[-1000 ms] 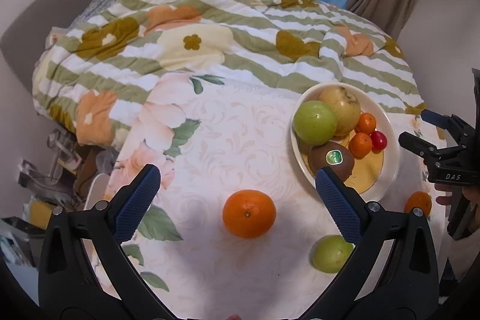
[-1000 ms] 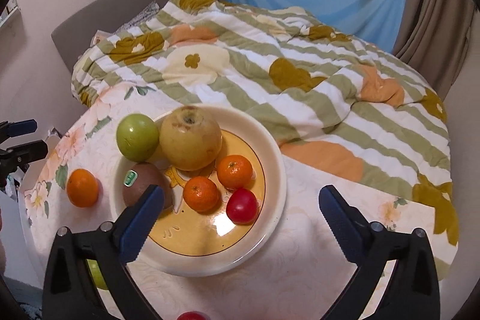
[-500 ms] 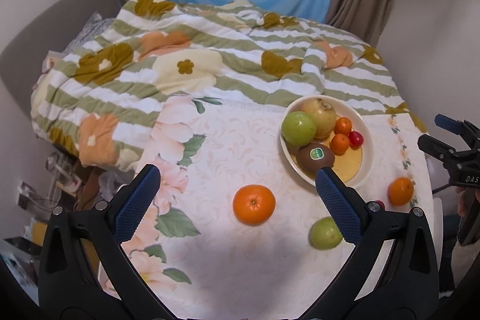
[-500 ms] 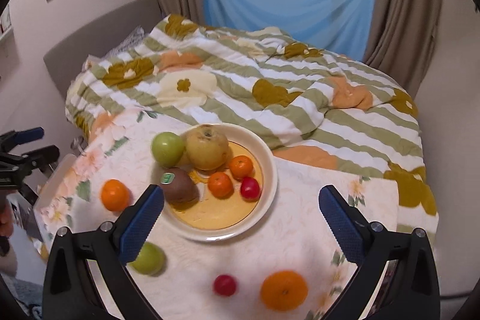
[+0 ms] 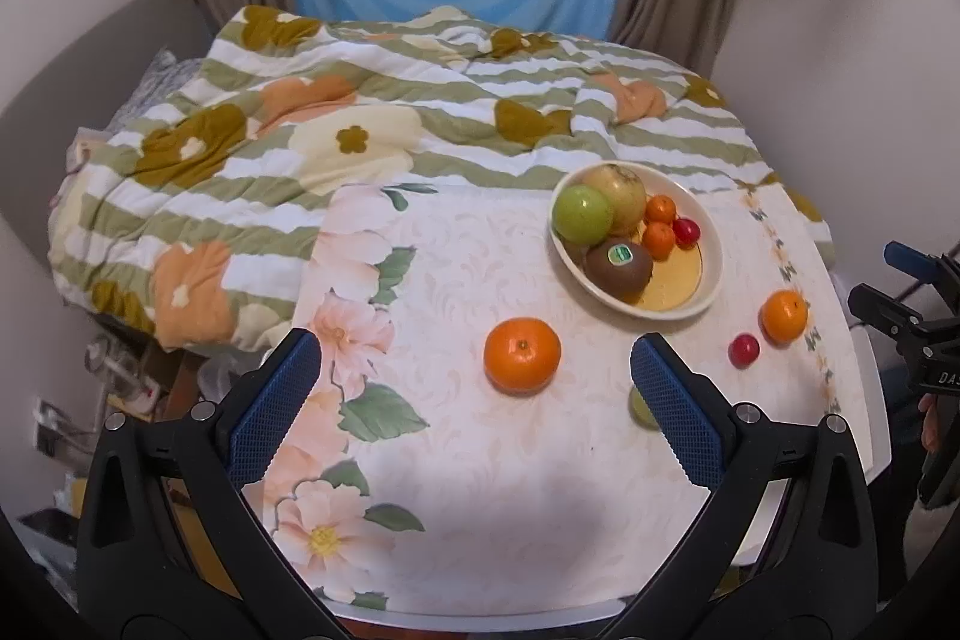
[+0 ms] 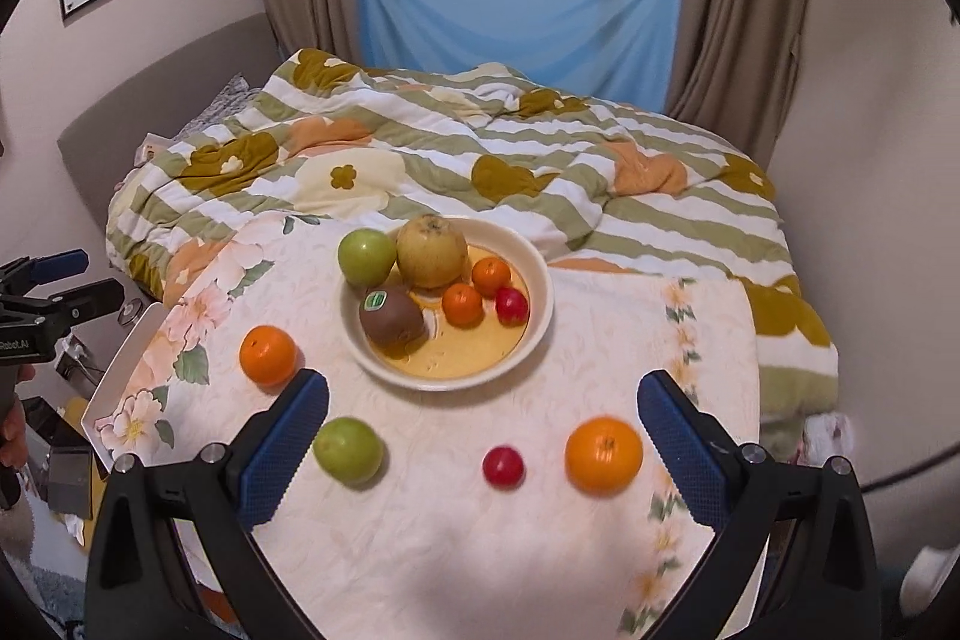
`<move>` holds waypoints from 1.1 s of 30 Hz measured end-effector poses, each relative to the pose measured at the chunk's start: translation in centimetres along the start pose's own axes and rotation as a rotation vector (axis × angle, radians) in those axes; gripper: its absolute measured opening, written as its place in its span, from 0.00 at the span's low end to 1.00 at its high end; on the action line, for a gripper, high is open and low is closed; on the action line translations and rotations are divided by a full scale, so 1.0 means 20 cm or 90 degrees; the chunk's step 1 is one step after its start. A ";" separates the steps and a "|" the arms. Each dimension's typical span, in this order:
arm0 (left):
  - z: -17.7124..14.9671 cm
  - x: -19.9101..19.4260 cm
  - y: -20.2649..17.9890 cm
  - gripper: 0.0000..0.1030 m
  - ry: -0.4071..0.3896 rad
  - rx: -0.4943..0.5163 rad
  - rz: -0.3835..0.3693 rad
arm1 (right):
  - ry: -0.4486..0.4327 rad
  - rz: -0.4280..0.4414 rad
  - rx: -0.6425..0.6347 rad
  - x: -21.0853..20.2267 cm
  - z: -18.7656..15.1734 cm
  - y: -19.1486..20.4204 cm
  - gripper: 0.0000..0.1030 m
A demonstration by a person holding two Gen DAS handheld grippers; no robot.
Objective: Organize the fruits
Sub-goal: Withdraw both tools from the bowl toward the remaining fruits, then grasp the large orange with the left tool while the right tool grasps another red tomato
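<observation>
A white bowl (image 6: 537,280) (image 5: 708,244) on the table holds a green apple (image 6: 367,256), a yellow pear (image 6: 431,250), a kiwi (image 6: 391,316), two small oranges and a red cherry tomato. Loose on the cloth lie an orange (image 6: 268,355) (image 5: 522,355), a green apple (image 6: 348,449), a red cherry tomato (image 6: 503,466) (image 5: 744,349) and another orange (image 6: 603,454) (image 5: 783,316). My left gripper (image 5: 474,400) is open and empty above the table's near left. My right gripper (image 6: 483,430) is open and empty above the loose fruit.
The table (image 6: 456,550) has a floral cloth and stands against a bed with a striped flowered quilt (image 6: 480,160). Clutter lies on the floor at the left (image 5: 120,376). Walls and curtains stand behind.
Both grippers have pulled back and up from the table. The bowl and loose fruit now look smaller and farther. Both stay open.
</observation>
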State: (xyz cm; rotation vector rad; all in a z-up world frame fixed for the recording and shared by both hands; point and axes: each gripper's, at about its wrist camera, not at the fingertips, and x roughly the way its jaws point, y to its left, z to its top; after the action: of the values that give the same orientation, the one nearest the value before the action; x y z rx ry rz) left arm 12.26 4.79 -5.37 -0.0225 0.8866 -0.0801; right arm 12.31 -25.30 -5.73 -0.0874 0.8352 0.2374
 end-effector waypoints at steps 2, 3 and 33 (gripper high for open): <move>-0.02 0.02 0.00 1.00 0.004 0.008 -0.008 | 0.002 -0.001 0.009 0.00 -0.04 0.01 1.00; -0.03 0.04 0.00 1.00 0.007 0.012 -0.010 | 0.008 -0.002 0.015 0.00 -0.06 0.01 1.00; -0.15 0.82 -0.15 0.99 0.140 0.136 -0.037 | 0.176 -0.028 0.084 0.57 -0.39 -0.09 1.00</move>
State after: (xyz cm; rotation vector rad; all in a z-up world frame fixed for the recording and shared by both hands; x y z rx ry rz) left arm 20.12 0.56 -19.74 0.1621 1.0929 -0.2349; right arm 14.41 -26.40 -19.47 -0.0148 1.1205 0.1301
